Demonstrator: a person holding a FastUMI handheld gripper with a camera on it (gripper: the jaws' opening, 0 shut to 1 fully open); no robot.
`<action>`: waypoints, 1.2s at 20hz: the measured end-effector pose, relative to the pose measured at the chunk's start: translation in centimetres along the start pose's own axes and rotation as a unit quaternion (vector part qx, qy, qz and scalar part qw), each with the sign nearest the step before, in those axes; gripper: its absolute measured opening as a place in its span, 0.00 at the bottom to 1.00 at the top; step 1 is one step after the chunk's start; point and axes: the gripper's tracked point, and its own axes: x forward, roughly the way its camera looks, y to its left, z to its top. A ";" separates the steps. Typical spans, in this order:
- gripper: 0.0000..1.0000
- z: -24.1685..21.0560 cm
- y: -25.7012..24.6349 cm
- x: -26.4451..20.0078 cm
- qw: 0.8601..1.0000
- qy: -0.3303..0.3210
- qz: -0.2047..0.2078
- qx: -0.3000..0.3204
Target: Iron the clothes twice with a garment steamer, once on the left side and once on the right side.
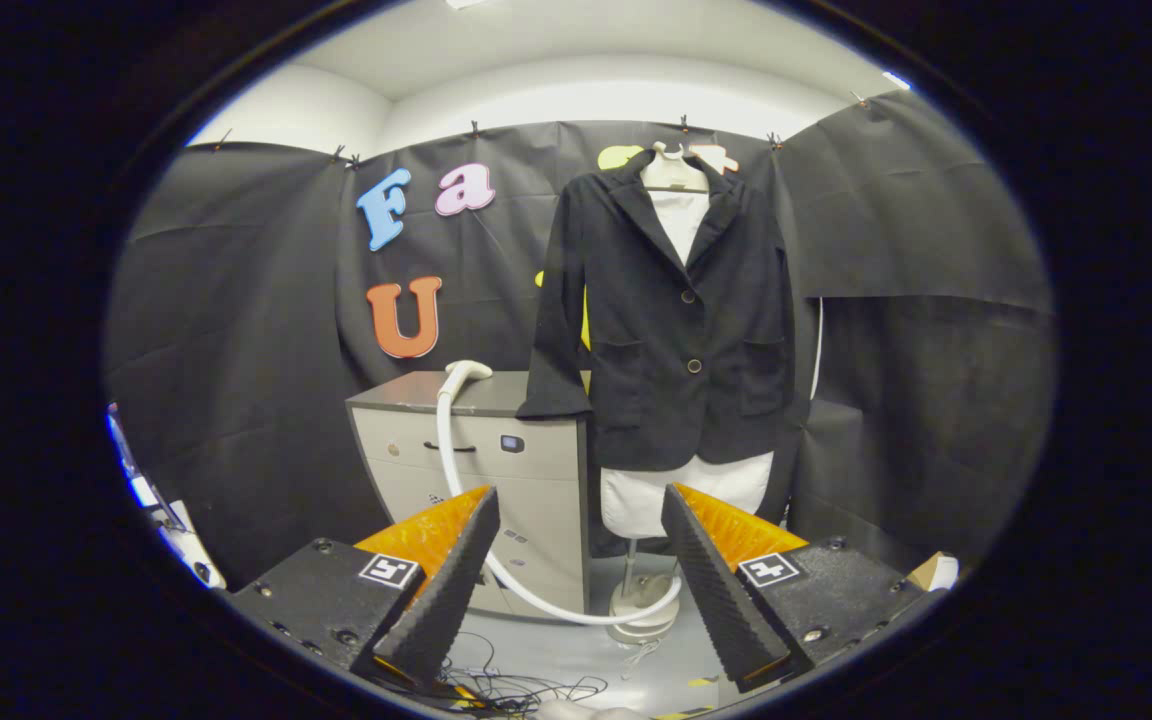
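Gripper view looks across the booth at a black jacket (671, 320) hung on a white dress form (681, 495), well beyond the fingers and slightly toward the right finger's side; the jacket hangs upright, its long axis vertical, front turned toward the camera, two buttons closed down the middle, one sleeve draping over the corner of a grey cabinet (496, 470) that stands just beside the form. The steamer head (466, 371) lies on the cabinet's top, its white nozzle end pointing toward the jacket's sleeve; its white hose (536, 598) drops down the cabinet's front, runs between the fingers, and curves across to the round base of the form's stand (641, 610). The gripper (581, 590) is spread wide, holding nothing; its two ribbed black fingers (441, 600) with orange backs angle apart, well short of steamer and jacket. Thin dark cables (506, 690) lie tangled on the pale floor (616, 665) just below the fingertips.
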 end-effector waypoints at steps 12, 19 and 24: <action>1.00 1.8 0.4 2.8 1.000 0.001 -0.009 -0.014; 1.00 6.9 3.1 11.5 1.000 0.005 0.018 -0.005; 1.00 10.0 7.7 21.4 0.998 0.039 0.054 -0.003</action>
